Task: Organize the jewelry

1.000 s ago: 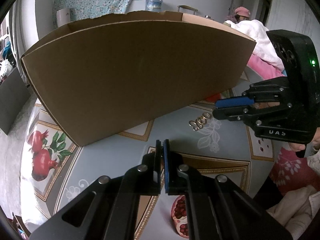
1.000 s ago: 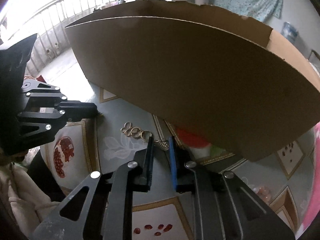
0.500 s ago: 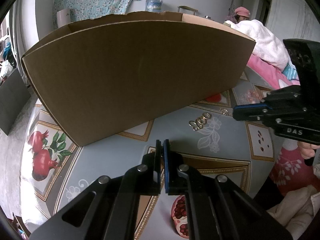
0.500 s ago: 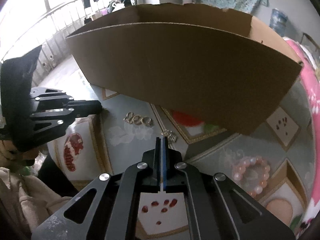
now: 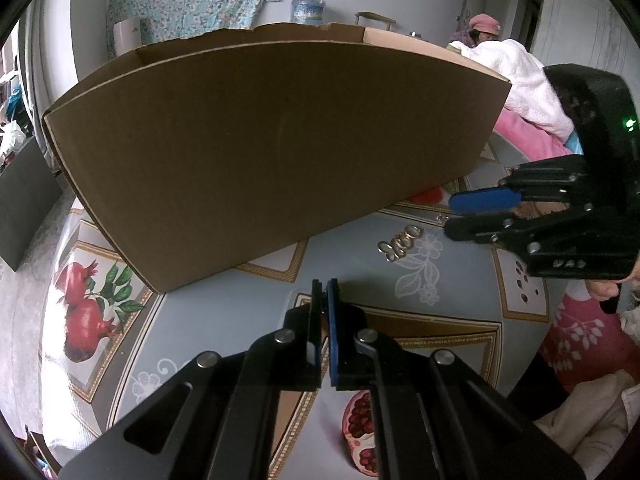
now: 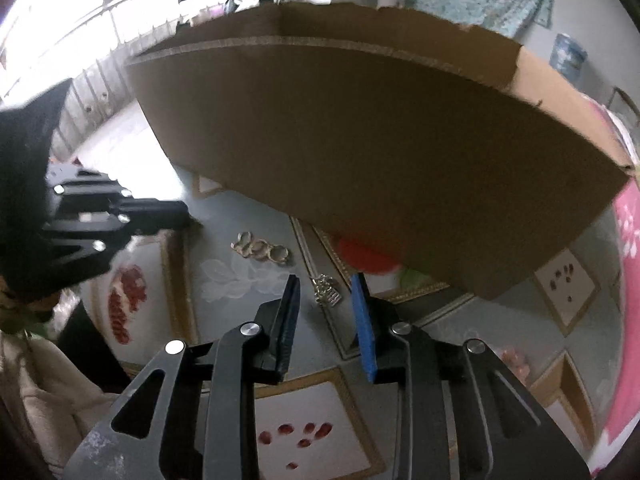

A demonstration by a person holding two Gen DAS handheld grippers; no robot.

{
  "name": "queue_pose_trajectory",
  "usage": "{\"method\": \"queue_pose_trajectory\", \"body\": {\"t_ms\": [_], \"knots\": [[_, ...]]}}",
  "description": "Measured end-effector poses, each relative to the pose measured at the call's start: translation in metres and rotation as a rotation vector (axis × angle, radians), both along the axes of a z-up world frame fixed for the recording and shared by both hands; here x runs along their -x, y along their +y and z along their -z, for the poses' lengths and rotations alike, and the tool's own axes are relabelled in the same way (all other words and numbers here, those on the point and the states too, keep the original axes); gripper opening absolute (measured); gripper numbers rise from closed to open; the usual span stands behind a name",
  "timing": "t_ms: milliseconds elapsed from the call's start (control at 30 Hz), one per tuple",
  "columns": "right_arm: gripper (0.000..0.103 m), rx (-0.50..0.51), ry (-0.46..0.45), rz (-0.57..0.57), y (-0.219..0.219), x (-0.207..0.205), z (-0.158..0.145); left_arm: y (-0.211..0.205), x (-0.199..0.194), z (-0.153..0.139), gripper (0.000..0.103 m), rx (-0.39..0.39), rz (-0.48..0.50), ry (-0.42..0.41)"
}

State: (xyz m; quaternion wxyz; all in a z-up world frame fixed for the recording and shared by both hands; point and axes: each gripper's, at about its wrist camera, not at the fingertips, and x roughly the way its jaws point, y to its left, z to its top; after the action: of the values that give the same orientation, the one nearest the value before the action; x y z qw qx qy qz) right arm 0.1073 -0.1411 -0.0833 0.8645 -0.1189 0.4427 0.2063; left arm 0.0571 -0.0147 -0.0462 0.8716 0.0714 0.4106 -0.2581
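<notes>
Sitting on a table with a fruit-picture cloth [image 5: 440,280] is a big brown cardboard box [image 5: 272,148]. It fills the far part of both views.

The left gripper [image 5: 325,292] hangs over the near part of the cloth. Its two fingers are pressed together with nothing between them.

The right gripper [image 6: 326,292] is to the right of it, close to the near right corner of the box. Its jaws have just been opening, and now there is a clear gap between the black finger and the blue finger. A small silver jewelry piece [image 6: 327,290] lies on the cloth in that gap. The fingers do not press on it.

A short row of gold rings [image 6: 260,249] lies on the cloth just to the left of the silver piece, near the foot of the box. In the left wrist view the gold rings [image 5: 400,242] sit between the two grippers, just beside the tips of the right gripper [image 5: 454,214].

A pink bead bracelet [image 6: 516,360] shows a little at the near right, partly hidden behind the right gripper's own arm. It is blurry.

A person in a white fluffy top [image 5: 520,80] sits far off to the right, behind the box.
</notes>
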Motion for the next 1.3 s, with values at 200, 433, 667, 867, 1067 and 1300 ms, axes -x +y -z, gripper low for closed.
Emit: {"method": "queue_pose_trajectory", "body": {"t_ms": [200, 433, 667, 867, 1067, 1300], "knots": [[0.003, -0.009, 0.005, -0.005, 0.003, 0.004, -0.002, 0.000, -0.001, 0.001, 0.002, 0.004, 0.002, -0.004], [0.000, -0.099, 0.012, 0.059, -0.019, 0.011, -0.009, 0.001, 0.001, 0.002, 0.002, 0.016, 0.005, -0.015], [0.000, -0.180, -0.019, 0.106, -0.033, 0.025, -0.025, 0.004, 0.006, -0.004, 0.002, 0.032, 0.006, -0.027], [0.004, -0.204, -0.005, 0.122, -0.037, 0.023, -0.025, 0.004, 0.010, -0.008, 0.002, 0.035, 0.012, -0.039], [0.028, -0.122, 0.016, 0.073, -0.016, 0.005, -0.007, 0.003, 0.011, -0.007, 0.002, 0.026, 0.018, -0.037], [0.007, 0.004, 0.007, 0.001, 0.004, 0.003, -0.001, -0.001, 0.010, -0.007, 0.002, 0.022, 0.017, -0.034]]}}
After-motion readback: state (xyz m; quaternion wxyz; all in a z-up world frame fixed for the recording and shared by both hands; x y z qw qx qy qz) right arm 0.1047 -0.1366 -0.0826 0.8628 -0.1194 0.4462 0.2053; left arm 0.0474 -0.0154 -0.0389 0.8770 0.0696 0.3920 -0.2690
